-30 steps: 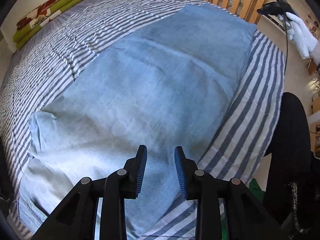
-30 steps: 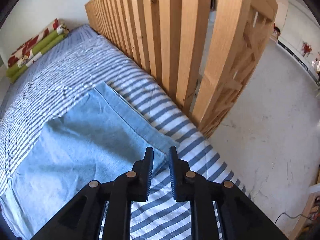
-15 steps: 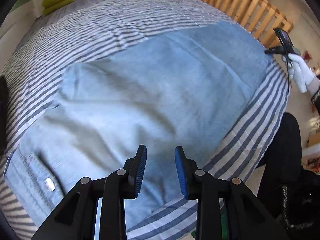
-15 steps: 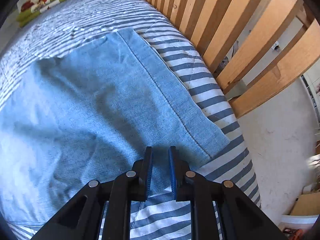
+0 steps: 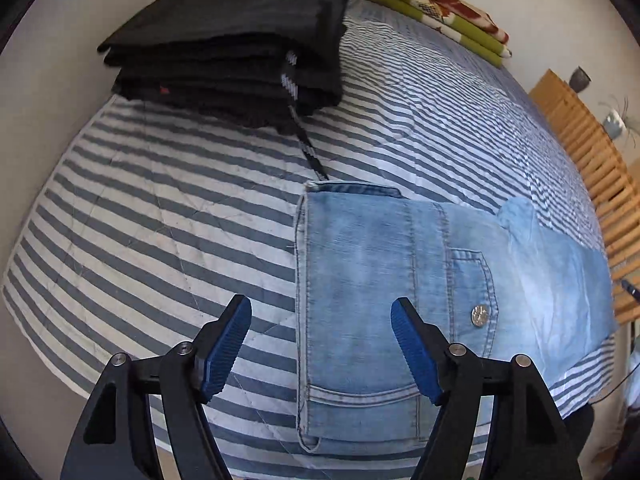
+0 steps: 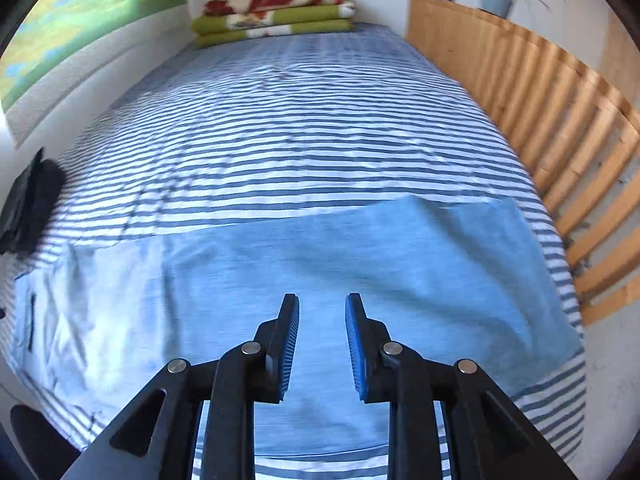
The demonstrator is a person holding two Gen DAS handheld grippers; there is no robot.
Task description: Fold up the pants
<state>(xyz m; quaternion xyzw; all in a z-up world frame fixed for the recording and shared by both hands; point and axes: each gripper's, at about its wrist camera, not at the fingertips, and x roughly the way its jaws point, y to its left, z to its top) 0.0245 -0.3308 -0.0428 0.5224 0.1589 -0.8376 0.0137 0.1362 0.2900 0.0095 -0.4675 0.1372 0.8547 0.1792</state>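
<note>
Both claws tilt steeply down over the bed (image 5: 168, 208), neither touching anything. The left claw (image 5: 321, 346) stands wide, its jaws having just been opening with nothing caught between them; the right claw (image 6: 322, 346) is only narrowly parted, also having just been opening, and empty.

The pants (image 5: 372, 280) are pale blue jeans lying flat across the striped bedcover, folded lengthwise into one long band. The waistband end shows a pocket and a metal button (image 5: 479, 314).

From the left claw, the waistband edge runs toward 12 o'clock between the blue pads (image 5: 228, 344), and the legs stretch off toward 3 o'clock. From the right claw, the jeans' legs spread straight ahead at 12 o'clock, the waist end out at 9 o'clock, the hem toward 3 o'clock near the wooden slats (image 6: 560, 128).

A stack of dark folded clothes (image 5: 240, 40) lies at 11 o'clock from the left claw, well apart from the jeans.
</note>
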